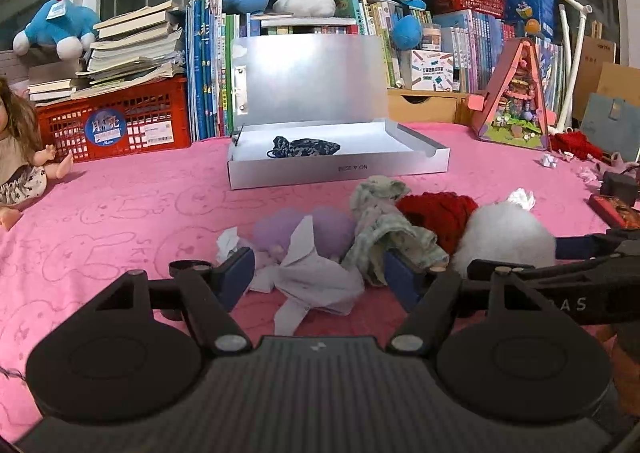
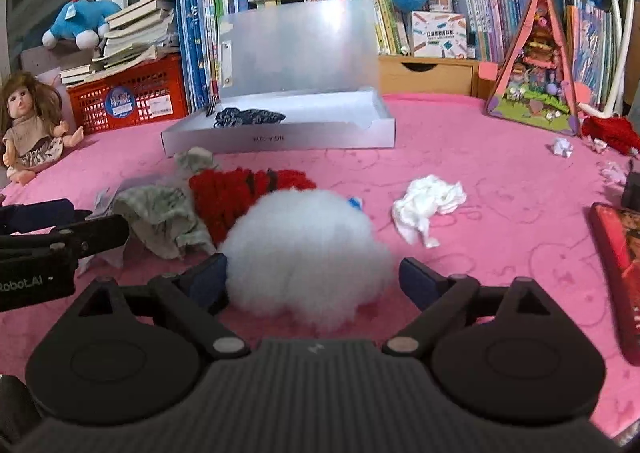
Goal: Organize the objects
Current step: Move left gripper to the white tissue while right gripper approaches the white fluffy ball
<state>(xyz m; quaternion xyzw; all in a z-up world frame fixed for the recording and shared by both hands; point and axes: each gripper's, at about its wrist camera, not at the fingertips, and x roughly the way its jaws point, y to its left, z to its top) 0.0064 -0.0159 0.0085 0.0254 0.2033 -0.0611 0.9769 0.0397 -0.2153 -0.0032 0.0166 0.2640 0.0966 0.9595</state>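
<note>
Open box (image 1: 338,169) stands behind a row of clothing: crumpled paper (image 1: 316,277) leftmost, knit item (image 1: 436,213) and fluffy ball (image 2: 304,253) rightward. Pouch (image 1: 306,147) lies inside the box. Doll (image 2: 28,121) sits far left.

An open white box (image 1: 340,171) sits on the pink cloth, lid upright at its rear. Inside, at the left end, lies a dark blue patterned pouch (image 1: 306,147), flat on the white floor of the box. In front of the box a row of loose items lies bunched together: a lilac soft item (image 1: 320,231) with crumpled pale paper (image 1: 316,279) over its front; a pale green crumpled cloth (image 1: 386,231) touching it; a red knitted piece (image 1: 438,215); a white fluffy ball (image 2: 304,253) resting against the red piece. A crumpled white tissue (image 2: 426,207) lies apart, right of the ball.
</note>
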